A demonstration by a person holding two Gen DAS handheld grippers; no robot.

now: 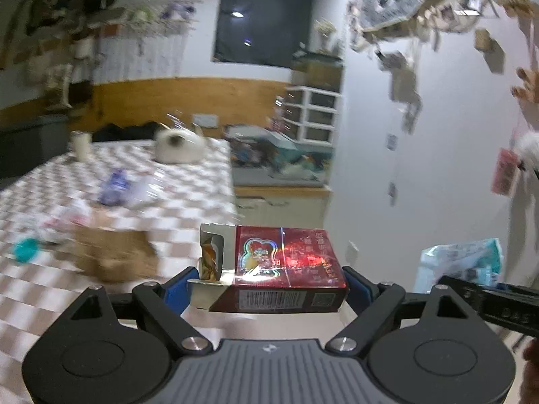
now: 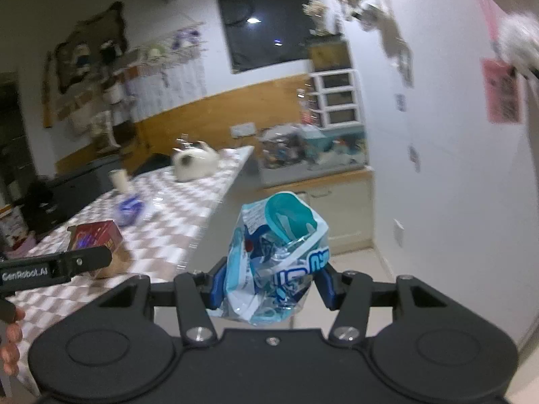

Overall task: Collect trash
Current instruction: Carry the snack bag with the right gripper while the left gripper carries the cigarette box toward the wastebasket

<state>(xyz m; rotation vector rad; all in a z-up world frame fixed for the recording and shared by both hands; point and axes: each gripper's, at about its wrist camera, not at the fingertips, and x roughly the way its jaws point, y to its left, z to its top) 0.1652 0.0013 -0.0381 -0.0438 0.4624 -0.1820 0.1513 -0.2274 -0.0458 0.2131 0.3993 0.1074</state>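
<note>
Holding both loads clear of the table: left gripper (image 1: 267, 286) is clamped on a red cigarette pack (image 1: 279, 266), long axis lying crosswise between the blue pads (image 1: 177, 291), torn open end toward its left. Right gripper (image 2: 269, 284) is clamped on a crumpled blue-and-white snack bag (image 2: 274, 262), which stands upright between the fingers with its open mouth up. From the right wrist view, the left gripper sits to the left, over the near corner of the checkered table (image 2: 175, 222); the right one hangs off the table edge above bare floor. No bin shows in either view, so drop direction cannot be told. Remaining litter on the table, a blurred purple wrapper (image 1: 116, 187) and teal item (image 1: 25, 249), lies nearer the left gripper. Judgement: open room is to the right, beside the wall.
</note>
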